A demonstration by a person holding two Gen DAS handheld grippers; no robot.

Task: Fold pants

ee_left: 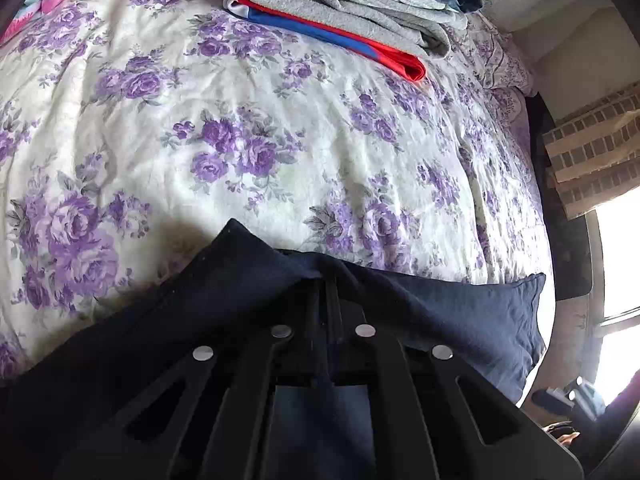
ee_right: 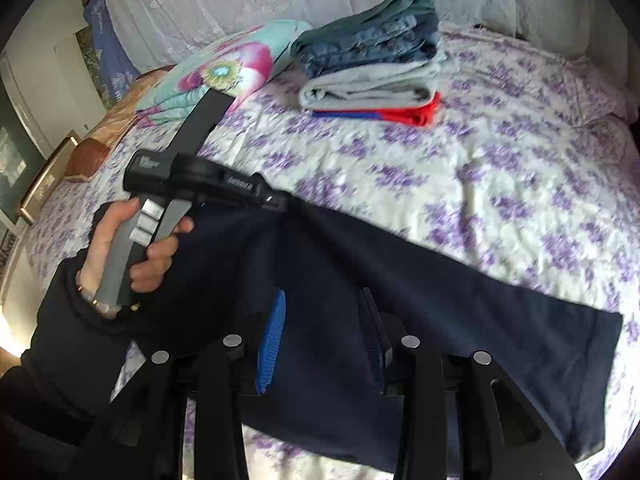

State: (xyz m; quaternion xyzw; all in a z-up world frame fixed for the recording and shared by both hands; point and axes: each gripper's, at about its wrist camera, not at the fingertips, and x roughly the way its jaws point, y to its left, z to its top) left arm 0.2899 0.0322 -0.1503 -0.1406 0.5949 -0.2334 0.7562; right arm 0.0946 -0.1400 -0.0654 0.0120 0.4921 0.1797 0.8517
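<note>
Dark navy pants (ee_right: 440, 304) lie spread on the floral bedspread (ee_right: 500, 168), one leg reaching right. My left gripper (ee_left: 324, 280) is shut on a bunched fold of the pants (ee_left: 460, 316); the cloth covers its fingertips. In the right wrist view the left gripper (ee_right: 276, 200) shows from the side, held by a hand, pinching the pants' upper left edge. My right gripper (ee_right: 324, 312) is open above the pants, its blue-padded fingers (ee_right: 272, 344) apart with cloth showing between them.
A stack of folded clothes (ee_right: 372, 68) in jeans, grey and red-blue sits at the far side of the bed, also in the left wrist view (ee_left: 352, 4). A flowered pillow (ee_right: 224, 72) lies far left. The bed edge and a window (ee_left: 620, 264) are at the right.
</note>
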